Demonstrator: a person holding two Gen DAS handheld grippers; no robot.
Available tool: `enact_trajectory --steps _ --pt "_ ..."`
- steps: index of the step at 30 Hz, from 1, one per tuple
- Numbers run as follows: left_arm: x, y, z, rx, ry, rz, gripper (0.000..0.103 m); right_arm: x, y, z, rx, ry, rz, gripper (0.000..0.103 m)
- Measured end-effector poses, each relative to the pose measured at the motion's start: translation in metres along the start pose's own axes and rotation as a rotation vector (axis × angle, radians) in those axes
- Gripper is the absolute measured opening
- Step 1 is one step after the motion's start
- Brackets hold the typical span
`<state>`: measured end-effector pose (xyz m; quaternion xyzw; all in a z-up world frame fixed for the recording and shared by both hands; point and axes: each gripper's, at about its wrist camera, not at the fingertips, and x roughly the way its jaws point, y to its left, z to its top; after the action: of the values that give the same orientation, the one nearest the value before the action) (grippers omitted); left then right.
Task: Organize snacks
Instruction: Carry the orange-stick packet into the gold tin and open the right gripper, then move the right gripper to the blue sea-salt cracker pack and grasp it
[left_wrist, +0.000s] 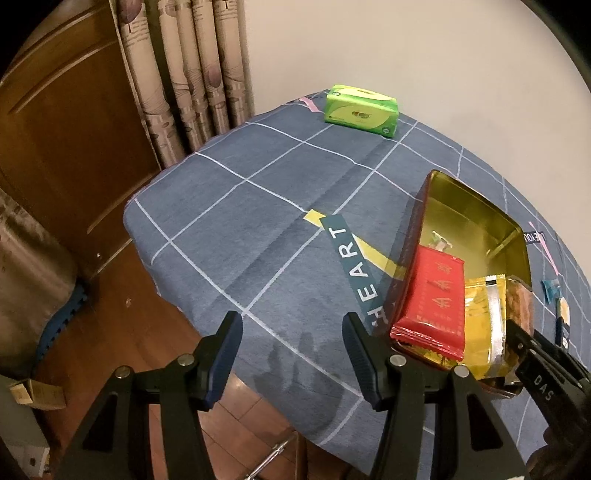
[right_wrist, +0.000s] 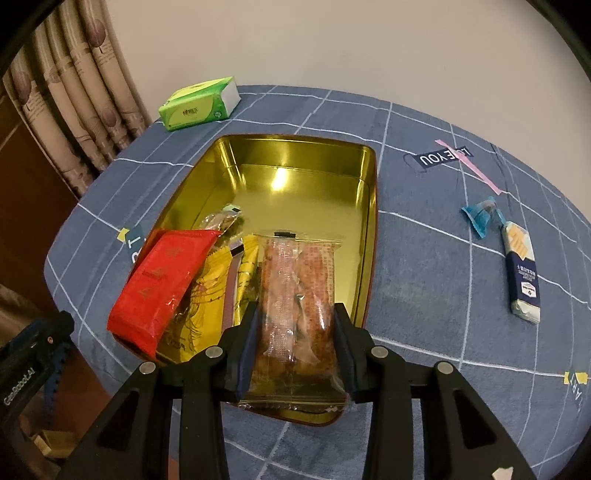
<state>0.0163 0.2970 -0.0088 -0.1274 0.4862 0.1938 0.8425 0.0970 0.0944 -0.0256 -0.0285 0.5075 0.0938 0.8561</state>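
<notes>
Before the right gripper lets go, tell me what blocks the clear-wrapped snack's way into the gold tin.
Nothing visible does. The right gripper holds the clear-wrapped snack already over the open gold tin, beside the yellow packet and red packet. The tin floor beyond it is bare.

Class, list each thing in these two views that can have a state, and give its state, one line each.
Tin: open, no lid on, partly filled.
Clear packet: between the right gripper's pads, over the tin.
Red packet: leaning on the tin's rim.
Yellow packet: in the tin.
Blue packet: flat on the cloth.
Tissue pack: closed.
Left gripper: open, empty.
</notes>
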Motion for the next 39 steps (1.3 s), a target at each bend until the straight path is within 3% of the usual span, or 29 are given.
enact_trajectory --steps 5,16,24,28,30,39 --pt "-0.001 -0.001 0.000 0.007 -0.003 -0.002 0.058 0.000 0.001 -0.001 -0.014 -0.005 -0.005 0.038" --pt "-0.001 -0.002 0.000 0.011 -0.007 0.003 0.058 -0.012 -0.003 0.000 -0.017 -0.041 0.008 0.054" --pt "-0.002 -0.003 0.001 0.015 -0.010 0.009 0.058 -0.029 -0.013 0.000 -0.022 -0.089 0.023 0.055" --pt "-0.002 -0.002 0.000 0.021 -0.015 0.013 0.058 -0.039 -0.034 0.000 -0.003 -0.117 0.008 0.055" --pt "-0.002 -0.002 0.000 0.025 -0.018 0.016 0.058 -0.040 -0.048 0.000 0.007 -0.124 -0.015 0.062" --pt "-0.001 -0.012 -0.002 0.081 -0.025 0.024 0.058 -0.025 -0.154 0.000 0.103 -0.126 -0.189 0.063"
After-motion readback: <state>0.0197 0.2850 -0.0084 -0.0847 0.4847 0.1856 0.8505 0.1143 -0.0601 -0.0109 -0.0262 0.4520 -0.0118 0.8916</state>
